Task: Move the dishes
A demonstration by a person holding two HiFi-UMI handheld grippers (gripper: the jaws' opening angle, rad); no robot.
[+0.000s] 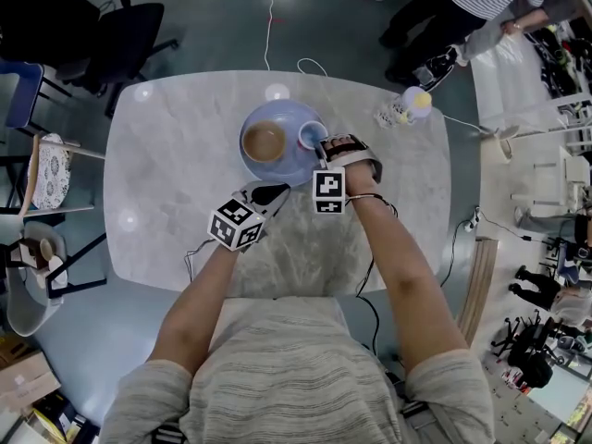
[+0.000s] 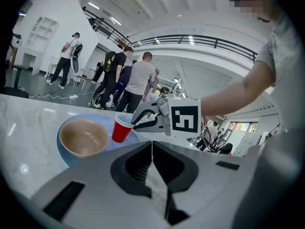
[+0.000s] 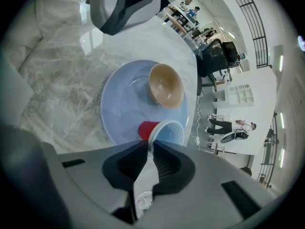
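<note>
In the head view, a blue plate (image 1: 282, 169) on the marble bench (image 1: 176, 174) carries a brown bowl (image 1: 265, 142) and a red cup (image 1: 312, 135). A bottle (image 1: 405, 109) stands well apart, near the far edge.

The left gripper view shows the left tongs (image 2: 152, 144) pressed together on nothing. It also shows the cup tilted, and people standing beyond the bench.

In the right gripper view, the right tongs (image 3: 151, 147) pinch the cup's rim over the plate, narrow, beside the bowl.
</note>
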